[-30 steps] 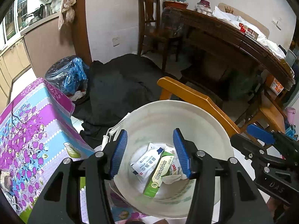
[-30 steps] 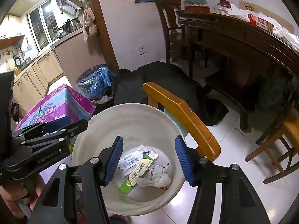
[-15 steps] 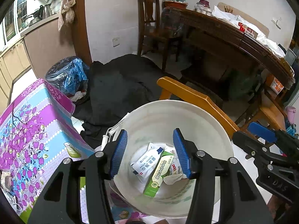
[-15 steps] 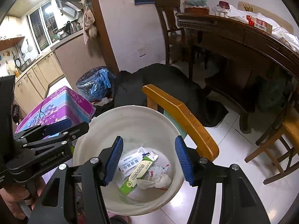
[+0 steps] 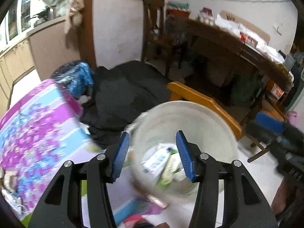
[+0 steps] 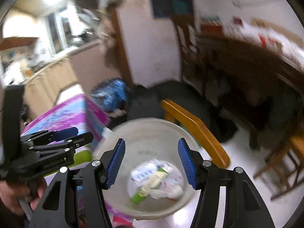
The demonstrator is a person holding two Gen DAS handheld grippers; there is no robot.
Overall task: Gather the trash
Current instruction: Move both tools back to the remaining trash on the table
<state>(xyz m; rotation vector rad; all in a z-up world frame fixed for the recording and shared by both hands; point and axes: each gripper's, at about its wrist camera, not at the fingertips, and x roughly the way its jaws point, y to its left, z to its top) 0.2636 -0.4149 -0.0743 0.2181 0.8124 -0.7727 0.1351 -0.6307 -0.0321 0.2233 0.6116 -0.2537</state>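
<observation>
Both tools are up over the white bucket [image 6: 152, 133] with nothing in them; the left gripper [image 5: 153, 153] has its blue pads spread wide and empty, and the right gripper [image 6: 152, 163] is wide and empty too. The collected trash sits at the bottom of the bucket: a green-and-white carton [image 6: 150, 185], a white packet with blue print [image 6: 142, 171] beside it and a crumpled white tissue [image 6: 167, 190] touching the carton. The bucket stands on the floor between the table with the purple floral cloth [image 5: 38, 125] and the back of a yellow wooden chair [image 6: 195, 131].

My read is that the drop is done and the step now is hunting for the next piece; both views are smeared with motion, so I'd slow the swing until the picture settles, keep the jaws wide on approach, and look along the near edge of the floral cloth, where a small pinkish-brown thing [image 5: 155, 201] lies by the bucket rim; too blurred to say what it is.

Writing: the carton and packet carry print but it's unreadable here; the side of the left tool shows pale lettering in the right wrist view, also too blurred to read.
</observation>
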